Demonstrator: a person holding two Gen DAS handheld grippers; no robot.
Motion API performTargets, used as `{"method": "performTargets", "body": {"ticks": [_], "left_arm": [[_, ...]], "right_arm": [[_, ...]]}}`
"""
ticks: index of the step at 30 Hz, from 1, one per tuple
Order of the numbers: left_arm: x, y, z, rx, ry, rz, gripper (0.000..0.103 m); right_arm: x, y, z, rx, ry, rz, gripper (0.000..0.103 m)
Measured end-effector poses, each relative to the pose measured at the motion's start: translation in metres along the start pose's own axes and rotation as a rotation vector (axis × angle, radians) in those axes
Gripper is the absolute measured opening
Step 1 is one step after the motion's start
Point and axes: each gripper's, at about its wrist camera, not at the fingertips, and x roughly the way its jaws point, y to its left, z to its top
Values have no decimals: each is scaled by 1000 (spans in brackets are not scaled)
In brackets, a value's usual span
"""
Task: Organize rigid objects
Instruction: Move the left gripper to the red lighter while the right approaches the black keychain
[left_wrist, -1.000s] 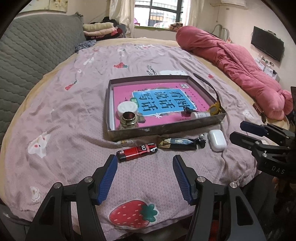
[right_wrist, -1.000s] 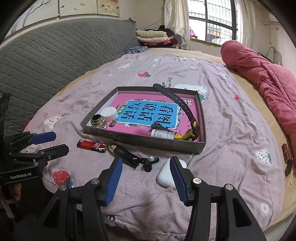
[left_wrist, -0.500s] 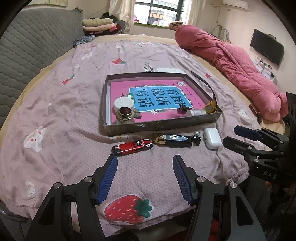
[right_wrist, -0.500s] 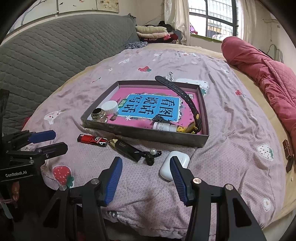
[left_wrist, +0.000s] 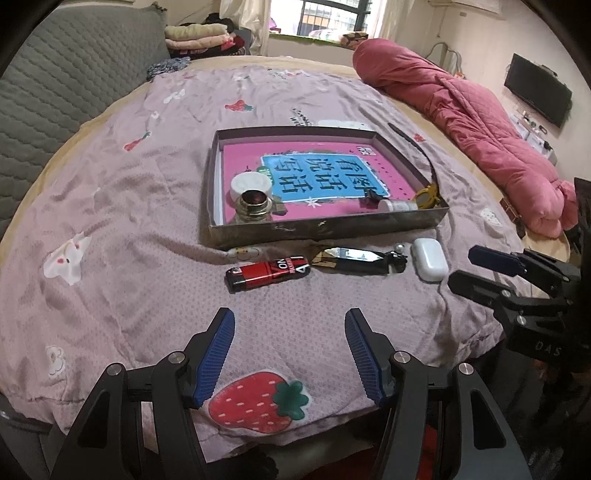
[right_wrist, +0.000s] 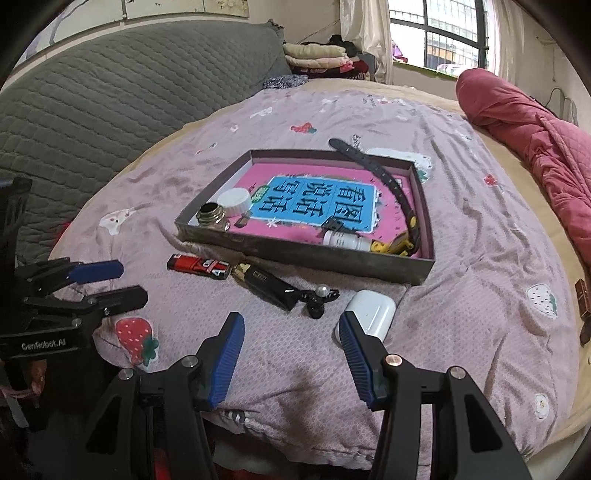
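Both grippers empty, loose items waiting in front of the tray

Left wrist view: the left gripper (left_wrist: 289, 350) hangs released over the bedspread; the red lighter (left_wrist: 266, 275) lies just beyond it, near the tray (left_wrist: 325, 228). Right wrist view: the right gripper (right_wrist: 291, 356) is spread, holding nothing, the white earbud case (right_wrist: 369, 310) just past its right finger. Likely step: reaching; next calls for lowering around one item.
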Motion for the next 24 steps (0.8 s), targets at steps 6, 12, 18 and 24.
{"method": "performTargets", "body": {"ticks": [6, 12, 18, 24], "left_arm": [[21, 10, 6, 9, 19, 7, 64], [50, 28, 23, 2, 32, 5, 64], [79, 36, 30, 25, 80, -45, 64], [98, 36, 33, 71, 100, -70, 64]], "right_arm": [[11, 2, 0, 3, 31, 34, 53], [25, 1, 2, 27, 56, 62, 53], [38, 0, 3, 54, 83, 85, 53], [49, -6, 6, 95, 98, 108, 53]]}}
